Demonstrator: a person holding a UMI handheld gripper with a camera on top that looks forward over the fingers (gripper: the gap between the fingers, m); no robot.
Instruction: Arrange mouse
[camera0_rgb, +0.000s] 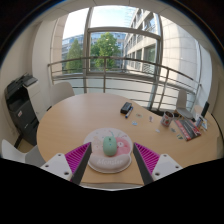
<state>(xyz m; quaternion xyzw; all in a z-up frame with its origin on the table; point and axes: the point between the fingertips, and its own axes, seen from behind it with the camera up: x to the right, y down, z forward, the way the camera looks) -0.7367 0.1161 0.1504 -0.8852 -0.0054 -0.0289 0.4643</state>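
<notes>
The mouse (109, 147), pale green, lies on a round pinkish mat (108, 150) at the near edge of the bench (85, 115), just ahead of the claw (108, 158) and in line with the gap between its two fingers. The claw is open: its magenta pads (79, 156) stand wide apart at either side of the mat, and neither finger touches the mouse. The mat carries a faint pattern, too small to make out. Farther along the light wooden bench sits a small dark object (126, 108), and beyond it toward the right a cluster of small things (183, 123) that cannot be told apart. A pale chair (62, 92) stands at the far left side of the bench, with a dark cabinet or machine (20, 100) near it against the wall. Behind the bench a metal railing (110, 70) runs in front of large windows (105, 40), through which a green tree (104, 47) and a building (145, 35) show
</notes>
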